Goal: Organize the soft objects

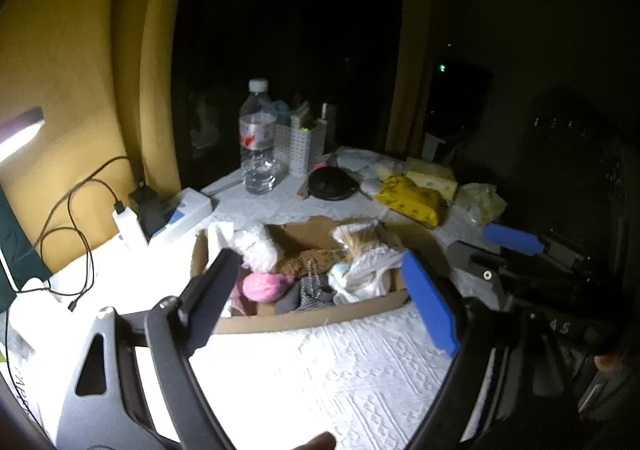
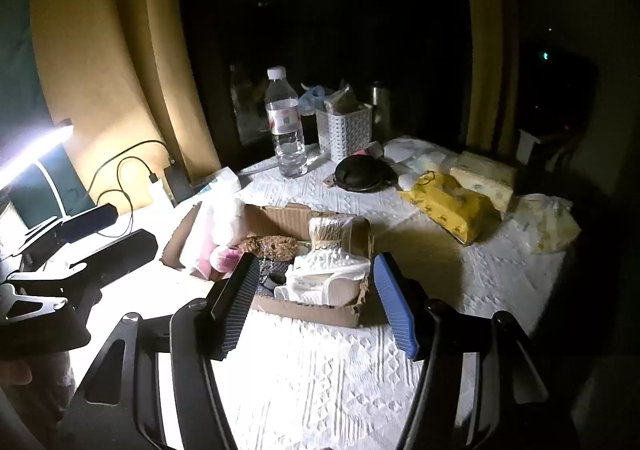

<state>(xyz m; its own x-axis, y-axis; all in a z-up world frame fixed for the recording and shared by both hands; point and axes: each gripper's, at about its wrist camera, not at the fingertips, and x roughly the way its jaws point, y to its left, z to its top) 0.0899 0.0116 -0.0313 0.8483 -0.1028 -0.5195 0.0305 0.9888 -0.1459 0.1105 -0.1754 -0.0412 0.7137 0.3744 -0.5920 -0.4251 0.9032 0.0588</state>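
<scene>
The tabletop point(image 2: 320, 390) is covered with a white embossed cloth, its raised geometric weave grippy enough that light things will not skid on it. On it sits the open cardboard box point(image 2: 304, 312), shallow, corrugated, its near wall torn and soft at the corner, already filled with the soft objects: a white quilted pack point(image 2: 328, 278) at the right end, a brown fuzzy piece point(image 2: 272, 246) in the middle, a pink plush ball point(image 1: 264, 286) at the left, dark knit fabric point(image 1: 310, 290) between them. Well apart, toward the dim right side, lie a yellow wipes pack point(image 2: 448, 206) of glossy film, a pale tissue pack point(image 2: 484, 176) just behind it and a crinkled pale bag point(image 2: 548, 224) near the edge; these look like the next candidates. A clear ribbed water bottle point(image 2: 285, 126) and a white perforated basket point(image 2: 344, 130) stand behind and should be left alone. The left claw point(image 1: 320, 302) hangs wide open and empty in front of the box; the right claw point(image 2: 316, 302) is likewise open, holding nothing. To do the next step well, I judge the right claw should cross to the yellow pack, come down across its narrower width and pinch the bulk, not the slippery film edge, then lower it flat into whatever room the box has left, while the left claw steadies the flimsy wall.
</scene>
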